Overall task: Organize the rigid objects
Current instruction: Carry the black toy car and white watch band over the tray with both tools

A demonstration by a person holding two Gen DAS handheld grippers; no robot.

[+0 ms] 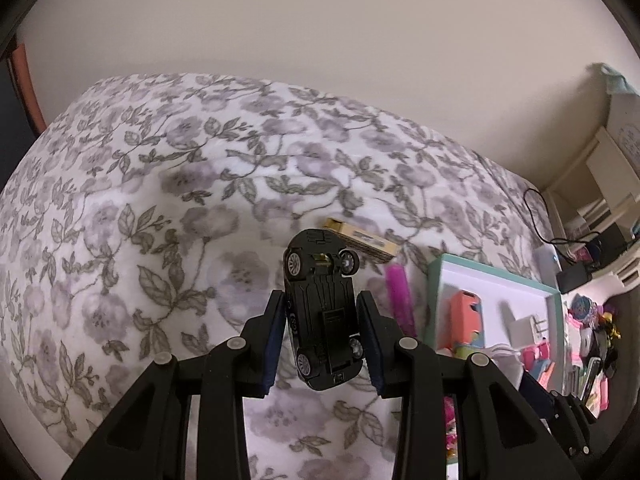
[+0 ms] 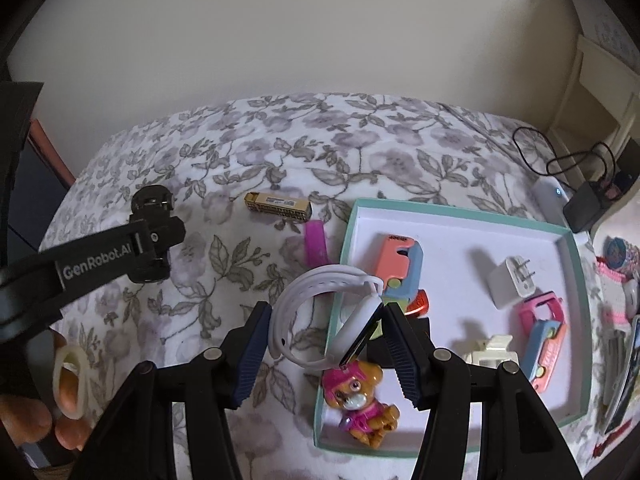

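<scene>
In the left wrist view my left gripper (image 1: 320,299) is shut on a black toy car (image 1: 322,312), its underside and wheels facing the camera, held above the floral bed cover. The right wrist view shows the same left gripper (image 2: 154,216) and car (image 2: 152,199) at the left. My right gripper (image 2: 326,312) is shut on a white smartwatch (image 2: 356,332); its strap loops to the left. It hangs over the left edge of a teal-rimmed white box (image 2: 460,216), also seen in the left wrist view as the box (image 1: 433,304).
The box holds a pup figurine (image 2: 360,404), a white plug (image 2: 512,280) and several coloured toys. A beige toy bus (image 2: 278,204) and a magenta strip (image 2: 314,242) lie on the bed (image 2: 280,140). Cables, an adapter (image 2: 584,204) and clutter sit right. A person's hand (image 2: 60,400) is at bottom left.
</scene>
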